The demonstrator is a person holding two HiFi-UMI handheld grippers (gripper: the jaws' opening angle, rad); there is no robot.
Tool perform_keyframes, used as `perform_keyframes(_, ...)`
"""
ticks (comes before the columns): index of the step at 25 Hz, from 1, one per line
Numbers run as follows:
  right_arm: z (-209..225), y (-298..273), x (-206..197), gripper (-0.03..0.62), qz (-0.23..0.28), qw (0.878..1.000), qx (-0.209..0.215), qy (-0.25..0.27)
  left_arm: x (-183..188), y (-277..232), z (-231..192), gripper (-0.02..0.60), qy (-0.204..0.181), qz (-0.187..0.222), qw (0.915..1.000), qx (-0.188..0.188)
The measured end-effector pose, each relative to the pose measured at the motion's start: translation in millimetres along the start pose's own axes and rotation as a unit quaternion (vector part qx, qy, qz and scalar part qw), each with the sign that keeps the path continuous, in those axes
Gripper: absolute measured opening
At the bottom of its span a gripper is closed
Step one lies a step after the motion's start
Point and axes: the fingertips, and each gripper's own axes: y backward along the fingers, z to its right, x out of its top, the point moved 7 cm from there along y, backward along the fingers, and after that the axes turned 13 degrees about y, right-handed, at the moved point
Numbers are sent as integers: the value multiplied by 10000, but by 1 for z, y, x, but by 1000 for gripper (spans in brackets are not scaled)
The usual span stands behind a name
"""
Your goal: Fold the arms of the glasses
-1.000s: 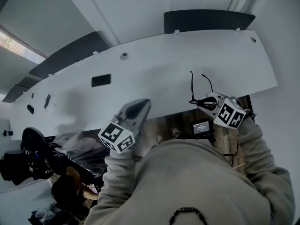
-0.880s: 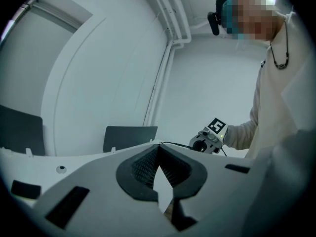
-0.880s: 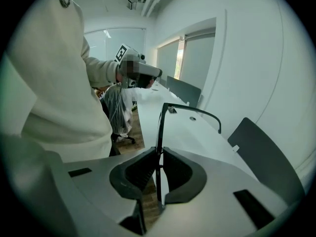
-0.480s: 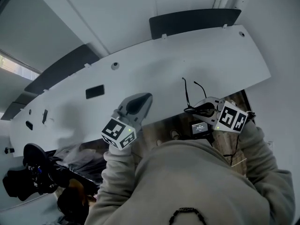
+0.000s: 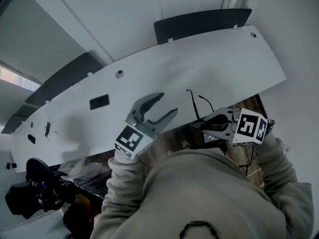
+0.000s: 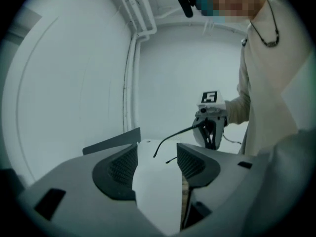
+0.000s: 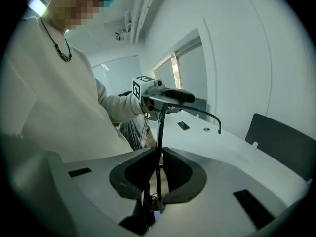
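Right tool (image 5: 204, 125) clamps the glasses (image 5: 191, 104) steady; left tool (image 5: 167, 103), jaws just opening and empty, should press one arm (image 6: 181, 130) inward gently.

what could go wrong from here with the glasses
1. The right gripper pinches the glasses only by a thin part of the frame; pushing on an arm could twist them loose.
2. The left gripper, whose jaws have just been opening with nothing between them, faces the thin unfolded arms; a misjudged close could bend one.
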Motion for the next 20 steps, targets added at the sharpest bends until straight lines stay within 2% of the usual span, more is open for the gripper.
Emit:
perform_keyframes(2, -4, 2, 4, 61, 164, 9998, 66, -63, -1, -7, 5, 263, -455, -294, 9985, 125)
perform_keyframes(5, -10, 4, 10, 61, 436, 9983, 225, -301, 3, -15, 14, 298, -833, -336, 9958, 154)
perform_keyframes(10, -21, 12, 26, 61, 1046, 9904, 552, -718, 1, -30, 20, 299, -1286, -448, 9898, 412)
perform_keyframes(14, -25, 18, 34, 61, 1382, 9843, 654, -883, -2, -40, 27, 295, -1789, -539, 9799, 693)
perform_keyframes(15, -25, 19, 35, 61, 1429, 9833, 667, -910, -2, -41, 29, 282, -1878, -525, 9782, 720)
perform_keyframes(16, -25, 21, 36, 61, 1461, 9825, 680, -931, -2, -42, 32, 220, -1951, -492, 9767, 745)
perform_keyframes(17, -25, 22, 36, 61, 1481, 9820, 691, -943, 0, -43, 34, 132, -2009, -453, 9754, 782)
perform_keyframes(19, -25, 24, 36, 61, 1510, 9814, 707, -947, 4, -46, 38, 54, -2063, -395, 9741, 835)
perform_keyframes(20, -24, 25, 37, 61, 1535, 9810, 716, -941, 5, -49, 40, 40, -2064, -386, 9743, 818)
